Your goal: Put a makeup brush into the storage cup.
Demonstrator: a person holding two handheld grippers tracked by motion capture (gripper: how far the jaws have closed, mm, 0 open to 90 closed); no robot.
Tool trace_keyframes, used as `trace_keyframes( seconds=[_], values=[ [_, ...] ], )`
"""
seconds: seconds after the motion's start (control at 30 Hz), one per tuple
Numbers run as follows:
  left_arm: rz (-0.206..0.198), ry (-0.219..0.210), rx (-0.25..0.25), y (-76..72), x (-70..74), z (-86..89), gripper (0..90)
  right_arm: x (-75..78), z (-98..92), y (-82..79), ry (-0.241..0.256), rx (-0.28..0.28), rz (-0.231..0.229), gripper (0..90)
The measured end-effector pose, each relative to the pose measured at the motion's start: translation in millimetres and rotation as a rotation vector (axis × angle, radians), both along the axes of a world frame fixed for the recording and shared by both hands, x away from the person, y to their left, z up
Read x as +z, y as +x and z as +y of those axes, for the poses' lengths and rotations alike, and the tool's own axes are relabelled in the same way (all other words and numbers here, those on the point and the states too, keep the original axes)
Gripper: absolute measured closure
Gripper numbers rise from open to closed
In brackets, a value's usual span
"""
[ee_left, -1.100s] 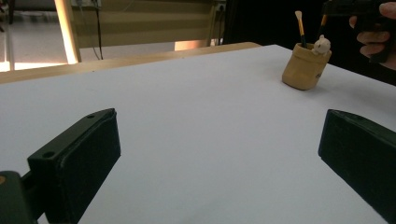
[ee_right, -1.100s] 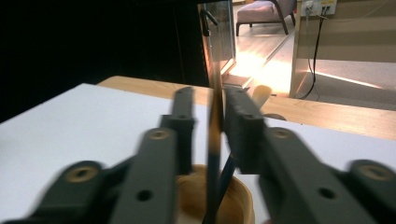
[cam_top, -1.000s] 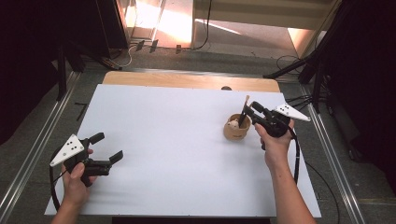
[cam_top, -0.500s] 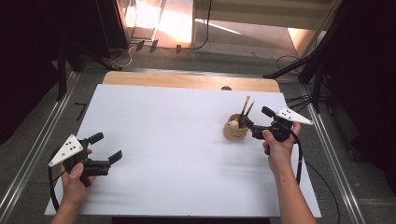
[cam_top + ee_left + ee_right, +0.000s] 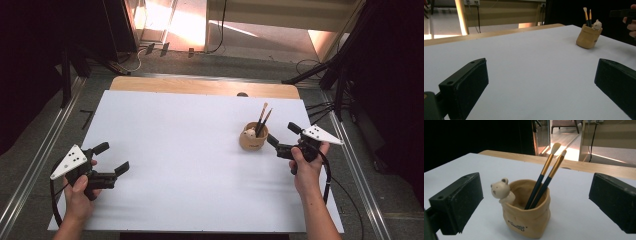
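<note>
I have a table [image 5: 200, 150] under a plain white sheet, with a strip of bare wood showing along its far edge. Only one thing stands directly on it: a tan sack-shaped holder [image 5: 253, 137] with a small bear figure on its rim and two brushes leaning in it. It sits just beyond my right fingers [image 5: 272, 141], close but apart from them, and well away from my left fingers [image 5: 121, 169].
</note>
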State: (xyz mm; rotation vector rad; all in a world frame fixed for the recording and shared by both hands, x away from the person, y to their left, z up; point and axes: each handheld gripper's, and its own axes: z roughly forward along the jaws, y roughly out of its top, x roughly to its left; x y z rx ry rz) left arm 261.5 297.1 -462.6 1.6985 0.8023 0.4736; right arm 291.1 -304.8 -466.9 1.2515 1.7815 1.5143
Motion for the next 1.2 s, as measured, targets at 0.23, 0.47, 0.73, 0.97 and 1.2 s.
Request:
trace_keyframes(
  seconds=[0.23, 0.47, 0.73, 0.97, 1.2],
  values=[
    [0.001, -0.003, 0.001, 0.1, -0.4, 0.1, 0.0, -6.3, -9.9, -10.8, 0.006, -0.018, -0.004, 0.0],
    [0.001, -0.002, 0.006, -0.4, -0.2, 1.6, 0.0, -10.0, -18.9, -22.3, 0.019, -0.027, -0.008, 0.0],
    [0.002, -0.006, 0.011, -1.5, 0.2, 3.1, 0.0, -16.0, -30.8, -35.4, 0.017, -0.047, -0.001, 0.0],
    [-0.003, 0.0, 0.01, -2.0, 1.0, 4.4, 0.0, -19.1, -43.3, -48.9, 0.035, -0.061, -0.007, 0.0],
    [-0.008, -0.003, 0.015, -3.1, 1.6, 6.6, 0.0, -20.5, -52.1, -61.9, 0.026, -0.069, -0.003, 0.0]
  ],
)
